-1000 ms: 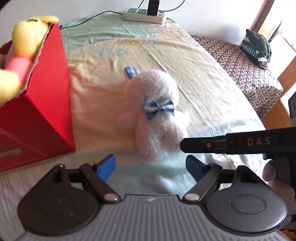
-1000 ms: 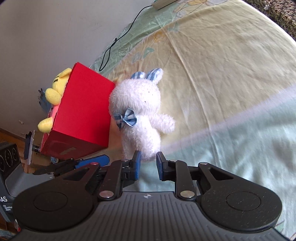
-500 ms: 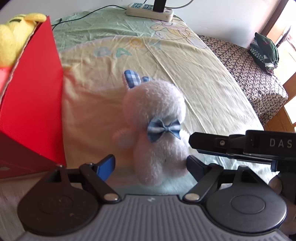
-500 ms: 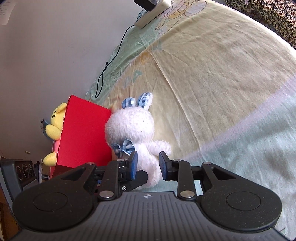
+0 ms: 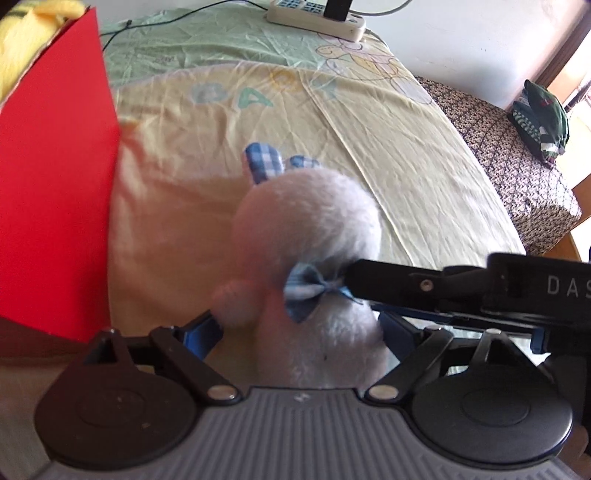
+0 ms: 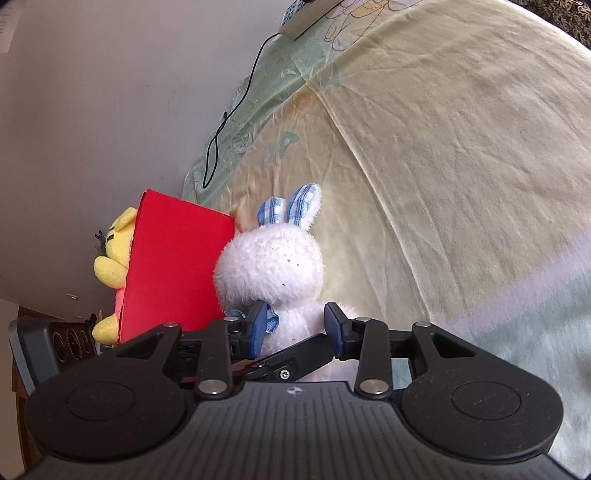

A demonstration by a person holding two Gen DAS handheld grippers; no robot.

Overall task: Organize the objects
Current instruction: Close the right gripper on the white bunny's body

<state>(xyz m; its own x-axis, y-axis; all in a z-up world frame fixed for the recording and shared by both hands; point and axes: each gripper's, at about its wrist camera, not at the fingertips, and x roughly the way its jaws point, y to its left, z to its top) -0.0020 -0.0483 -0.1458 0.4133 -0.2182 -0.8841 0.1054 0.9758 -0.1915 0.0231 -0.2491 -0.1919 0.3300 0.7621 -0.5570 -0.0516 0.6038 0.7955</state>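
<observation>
A white plush bunny (image 5: 306, 229) with blue checked ears and a blue bow lies on the yellow bed sheet. My left gripper (image 5: 299, 332) is open, and its blue pads stand wide on either side of the bunny's body. My right gripper (image 6: 295, 325) is open too, with its pads close along both sides of the bunny (image 6: 269, 266) just below the head. In the left wrist view the right gripper's black finger (image 5: 406, 284) reaches in from the right and touches the bow. A red box (image 5: 55, 184) stands to the left of the bunny and holds a yellow plush toy (image 6: 114, 243).
The red box (image 6: 177, 266) stands right against the bunny's left side. A white power strip (image 5: 314, 16) with a black cable lies at the bed's far edge by the wall. To the right is a patterned bench (image 5: 517, 158) with green clothing (image 5: 543, 114) on it.
Both grippers have moved forward onto the bunny, so it now sits between each pair of fingers. The right gripper's fingers have spread a little wider.
</observation>
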